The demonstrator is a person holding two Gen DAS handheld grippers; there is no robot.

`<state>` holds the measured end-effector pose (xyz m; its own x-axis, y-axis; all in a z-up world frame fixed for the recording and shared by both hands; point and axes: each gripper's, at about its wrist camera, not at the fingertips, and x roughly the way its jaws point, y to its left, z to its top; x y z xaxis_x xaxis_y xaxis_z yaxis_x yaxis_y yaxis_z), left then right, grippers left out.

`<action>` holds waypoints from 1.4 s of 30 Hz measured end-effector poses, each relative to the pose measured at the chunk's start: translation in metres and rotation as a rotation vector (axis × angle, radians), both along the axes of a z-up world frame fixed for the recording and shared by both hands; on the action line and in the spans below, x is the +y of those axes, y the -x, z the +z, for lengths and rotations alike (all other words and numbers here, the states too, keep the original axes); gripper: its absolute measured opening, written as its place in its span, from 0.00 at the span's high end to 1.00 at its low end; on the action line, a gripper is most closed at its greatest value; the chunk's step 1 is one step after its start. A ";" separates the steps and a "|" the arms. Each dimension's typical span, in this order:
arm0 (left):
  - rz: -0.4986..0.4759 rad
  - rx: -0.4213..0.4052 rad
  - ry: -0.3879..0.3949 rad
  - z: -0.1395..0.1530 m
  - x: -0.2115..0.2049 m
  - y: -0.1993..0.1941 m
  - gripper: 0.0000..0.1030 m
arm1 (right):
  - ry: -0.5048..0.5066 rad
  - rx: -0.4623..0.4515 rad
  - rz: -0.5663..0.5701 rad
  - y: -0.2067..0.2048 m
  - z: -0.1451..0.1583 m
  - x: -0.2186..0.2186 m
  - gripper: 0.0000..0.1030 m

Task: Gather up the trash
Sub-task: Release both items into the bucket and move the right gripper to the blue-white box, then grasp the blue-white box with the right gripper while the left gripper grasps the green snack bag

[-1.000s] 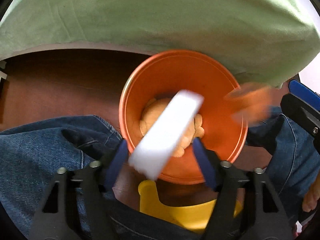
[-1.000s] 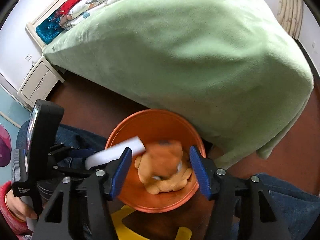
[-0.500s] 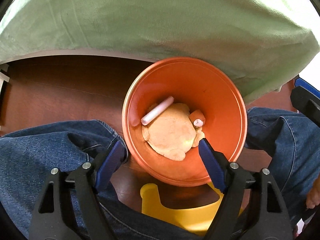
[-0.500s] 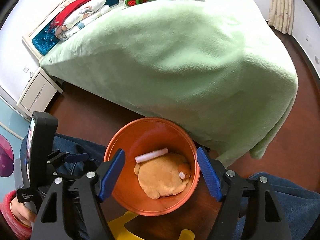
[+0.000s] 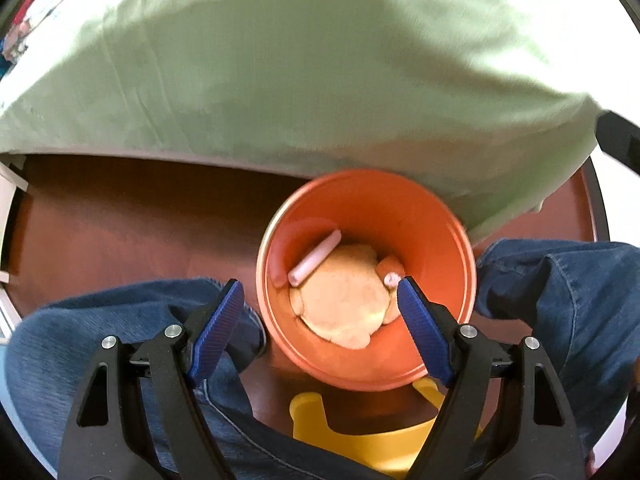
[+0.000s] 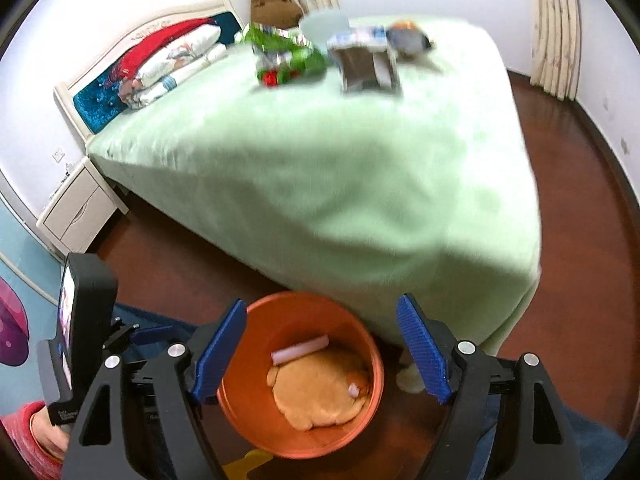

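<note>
An orange bin point(image 5: 436, 224) stands on the floor by the bed; it also shows in the right wrist view point(image 6: 372, 344). Inside lie a tan plush toy point(image 5: 344, 296) and a white stick-shaped piece point(image 5: 314, 258). My left gripper point(image 5: 320, 324) is open and empty above the bin's near rim. My right gripper point(image 6: 320, 354) is open and empty, higher above the bin. On the green bed point(image 6: 320, 168) lie a green wrapper point(image 6: 286, 54), a brown box point(image 6: 366, 66) and a small dark item point(image 6: 408, 42).
The person's jeans-clad legs point(image 5: 120, 320) flank the bin. A yellow stool point(image 5: 360, 440) sits below it. A white nightstand point(image 6: 76, 204) stands at the left, pillows point(image 6: 172, 60) at the headboard, dark wood floor point(image 6: 572, 280) on the right.
The white piece and the plush toy dropped from the grippers into the bin. Both grippers then rose and tilted up, the right one far enough to show the bed top.
</note>
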<state>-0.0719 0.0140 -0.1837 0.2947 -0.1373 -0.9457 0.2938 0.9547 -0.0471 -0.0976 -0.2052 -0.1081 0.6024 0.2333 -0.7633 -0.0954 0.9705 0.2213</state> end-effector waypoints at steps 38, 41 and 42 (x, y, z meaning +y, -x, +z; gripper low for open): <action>0.043 -0.213 0.067 0.080 0.013 -0.017 0.20 | 0.071 -0.181 -0.181 -0.130 0.073 -0.036 0.50; 0.046 -0.228 0.080 0.089 0.009 -0.025 0.20 | 0.055 -0.211 -0.167 -0.102 0.082 -0.044 0.50; 0.046 -0.237 0.082 0.092 0.008 -0.028 0.20 | 0.051 -0.224 -0.164 -0.089 0.085 -0.048 0.50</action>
<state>-0.0443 0.0215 -0.0917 0.5143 -0.1924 -0.8357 0.2626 0.9630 -0.0601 -0.0084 -0.2527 -0.0232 0.7840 0.0833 -0.6152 0.0228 0.9864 0.1626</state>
